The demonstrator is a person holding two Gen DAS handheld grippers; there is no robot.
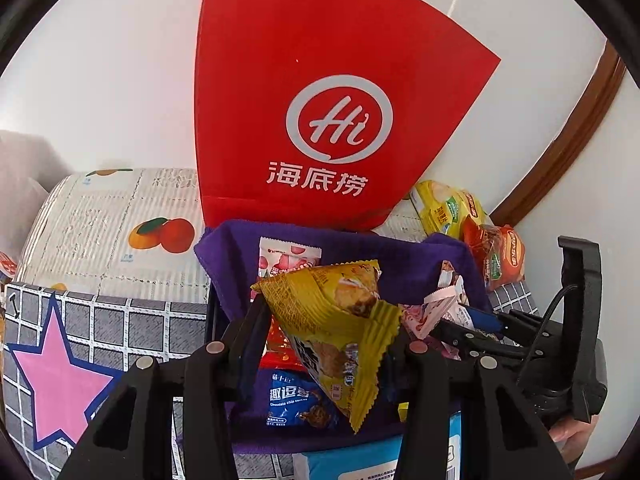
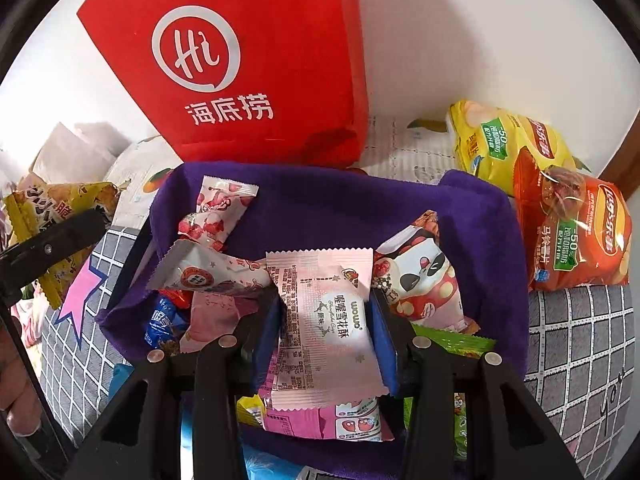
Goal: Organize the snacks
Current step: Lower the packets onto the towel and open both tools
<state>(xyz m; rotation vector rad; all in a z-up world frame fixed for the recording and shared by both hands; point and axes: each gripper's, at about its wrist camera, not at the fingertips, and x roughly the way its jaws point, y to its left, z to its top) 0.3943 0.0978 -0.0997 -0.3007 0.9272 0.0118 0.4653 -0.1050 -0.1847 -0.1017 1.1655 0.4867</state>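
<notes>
The purple-lined basket [image 2: 472, 208] is crowded with packets, leaving little open room inside. Its far side is blocked by the upright red bag [image 2: 256, 64], which stands just behind the rim. To the right, the yellow chip bag [image 2: 492, 148] and orange chip bag [image 2: 576, 236] lie near the rim. The way in is from above, though the left tool [image 1: 324, 320] and right tool [image 2: 324, 320], each clamping a packet, already hang there close together.

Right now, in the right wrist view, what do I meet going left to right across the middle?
Yellow crinkle-edged snack packet in the left gripper → pink star on the checked cloth → pale pink snack packet in the right gripper → panda-print packet → orange chip bag.
</notes>
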